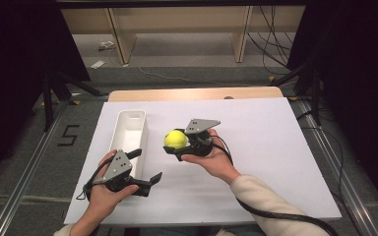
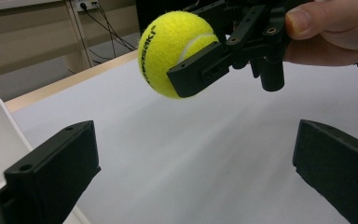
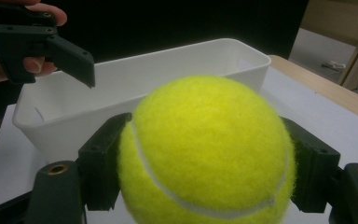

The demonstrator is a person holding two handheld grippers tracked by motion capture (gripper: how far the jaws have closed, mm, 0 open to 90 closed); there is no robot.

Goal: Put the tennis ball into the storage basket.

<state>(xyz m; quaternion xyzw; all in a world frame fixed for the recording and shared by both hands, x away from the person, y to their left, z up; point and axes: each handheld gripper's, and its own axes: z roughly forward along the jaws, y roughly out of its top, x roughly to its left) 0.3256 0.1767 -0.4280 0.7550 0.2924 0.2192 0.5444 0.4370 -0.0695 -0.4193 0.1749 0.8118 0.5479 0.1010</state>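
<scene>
A yellow tennis ball (image 1: 175,139) is held above the white board, with my right gripper (image 1: 176,141) shut on it. In the right gripper view the ball (image 3: 205,154) sits squeezed between both black jaws, just in front of the white bin (image 3: 168,70). The left gripper view shows the same ball (image 2: 175,51) lifted off the surface in the other gripper's jaws. My left gripper (image 1: 147,165) stands open near the front left, with nothing between its fingers; its jaws spread wide in its own view (image 2: 191,163). The long white bin (image 1: 126,140) lies left of the ball, its inside bare.
The white board (image 1: 256,147) covers most of a wooden table (image 1: 192,94). A black cable (image 1: 275,216) trails from the right gripper off the front edge. Metal floor rails (image 1: 29,162) run along both sides, and wooden shelving (image 1: 177,29) stands beyond the table.
</scene>
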